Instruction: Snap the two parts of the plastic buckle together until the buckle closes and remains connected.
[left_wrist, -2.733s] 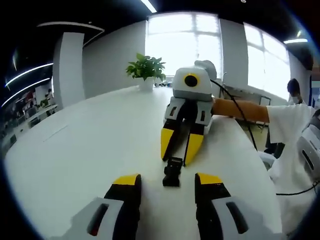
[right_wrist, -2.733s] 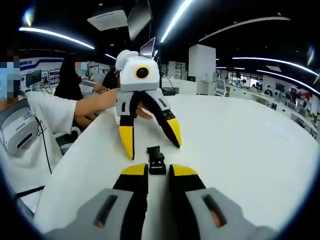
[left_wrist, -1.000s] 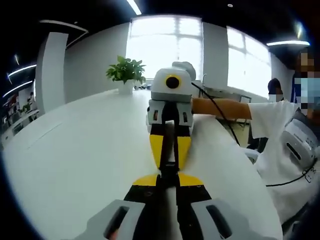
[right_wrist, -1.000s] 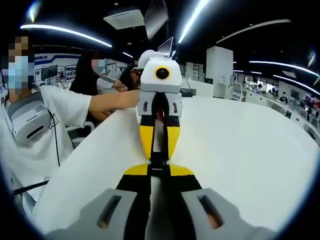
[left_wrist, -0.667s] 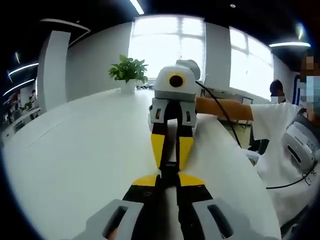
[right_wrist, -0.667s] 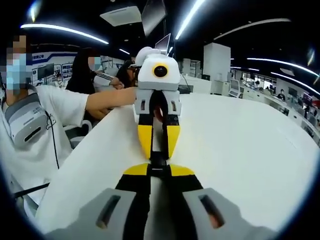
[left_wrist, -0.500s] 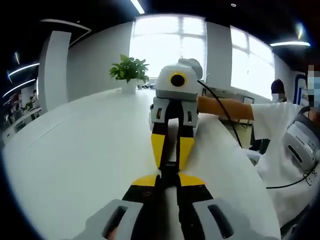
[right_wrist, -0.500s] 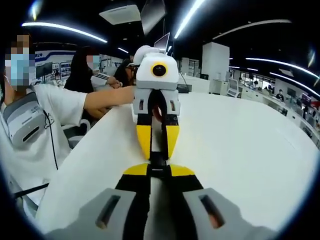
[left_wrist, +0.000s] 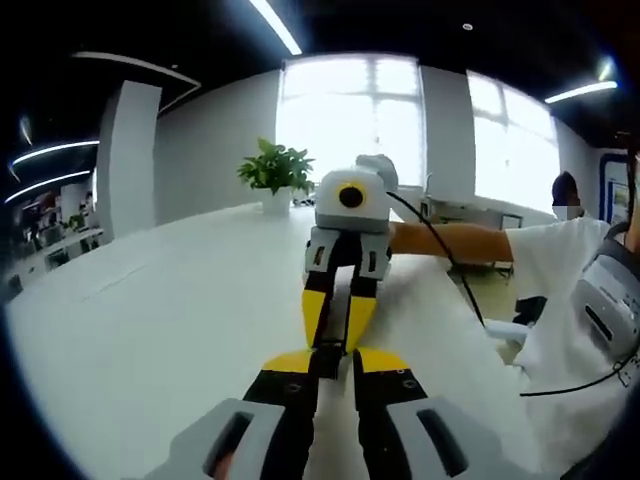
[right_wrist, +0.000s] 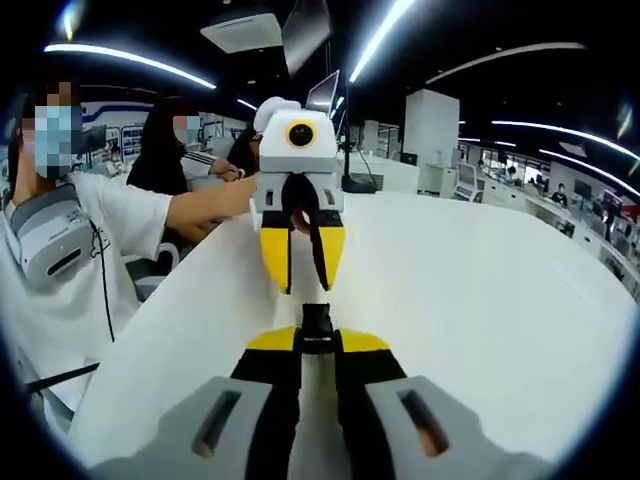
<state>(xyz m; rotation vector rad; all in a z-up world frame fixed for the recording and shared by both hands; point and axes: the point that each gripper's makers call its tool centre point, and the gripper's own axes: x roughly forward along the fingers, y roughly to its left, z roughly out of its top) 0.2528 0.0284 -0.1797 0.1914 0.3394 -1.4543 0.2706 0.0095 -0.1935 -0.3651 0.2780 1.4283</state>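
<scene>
Buckle (right_wrist: 316, 328), black, over the white worktop (right_wrist: 480, 300): we see our right gripper (right_wrist: 318, 345) pinching it between its jaws; our left gripper (right_wrist: 302, 265) faces it, jaws slightly spread, holding nothing.

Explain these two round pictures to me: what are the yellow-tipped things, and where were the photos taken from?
There is no robot here. A person holds a pair of hand tongs in each hand, and each pair carries a camera looking along its own tips. So each picture shows one pair from behind and the other facing it. The right tongs pinch a small black buckle just above a white table. The left tongs hang open beyond it, gripping nothing. A potted plant stands far back on the table.
</scene>
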